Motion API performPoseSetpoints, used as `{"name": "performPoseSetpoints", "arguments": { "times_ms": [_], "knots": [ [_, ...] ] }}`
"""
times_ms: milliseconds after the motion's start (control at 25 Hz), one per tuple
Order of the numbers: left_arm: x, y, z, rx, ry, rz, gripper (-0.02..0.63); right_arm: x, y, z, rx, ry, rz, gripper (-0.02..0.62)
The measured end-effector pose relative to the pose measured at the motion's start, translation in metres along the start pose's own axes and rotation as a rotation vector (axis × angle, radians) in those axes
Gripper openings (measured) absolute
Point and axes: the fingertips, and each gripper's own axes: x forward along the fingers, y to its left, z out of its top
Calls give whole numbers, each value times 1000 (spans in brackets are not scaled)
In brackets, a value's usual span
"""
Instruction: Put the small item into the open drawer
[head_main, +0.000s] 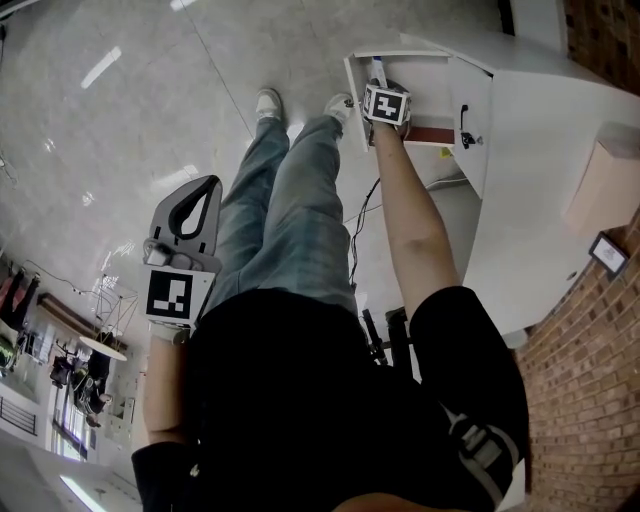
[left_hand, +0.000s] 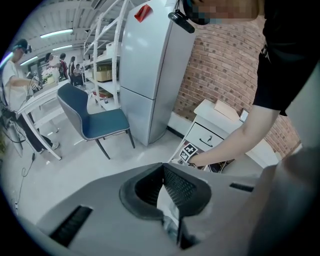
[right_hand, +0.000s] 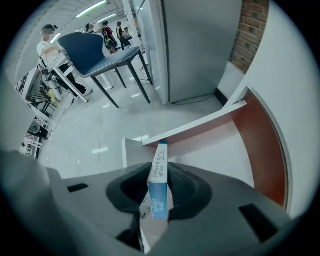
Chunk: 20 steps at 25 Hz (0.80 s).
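A small blue-and-white box (right_hand: 158, 182) stands on edge between the pads of my right gripper (right_hand: 160, 172), which is shut on it. In the head view the right gripper (head_main: 381, 84) reaches over the open white drawer (head_main: 425, 78), and the box (head_main: 378, 68) pokes out past its marker cube. The drawer's bare white floor (right_hand: 215, 150) lies just beyond the box. My left gripper (head_main: 212, 184) hangs beside the person's left leg, far from the drawer. Its fingertips touch with nothing held, and the left gripper (left_hand: 163, 168) shows the same in its own view.
The drawer belongs to a low white cabinet (head_main: 545, 150) against a brick wall (head_main: 590, 400), with a cardboard box (head_main: 605, 185) on top. Cables (head_main: 362, 215) trail on the floor by the cabinet. A blue chair (right_hand: 95, 50) and a grey refrigerator (left_hand: 150, 65) stand nearby; people work at far tables.
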Motion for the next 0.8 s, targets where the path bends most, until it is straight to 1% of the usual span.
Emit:
{"name": "performPoseSetpoints", "arguments": {
  "times_ms": [200,320,520,800],
  "knots": [
    [1,1,-6,-9,13,6,3,13,-3,4,6,18,-9,104],
    [2,3,-7,-22,15,12,3,15,-1,10,-9,19,-4,110],
    [-1,4,-5,-28,3,20,3,13,6,19,-28,21,10,138],
    [-6,1,5,-52,-31,27,3,-15,19,37,-74,-11,31,146]
  ]
}}
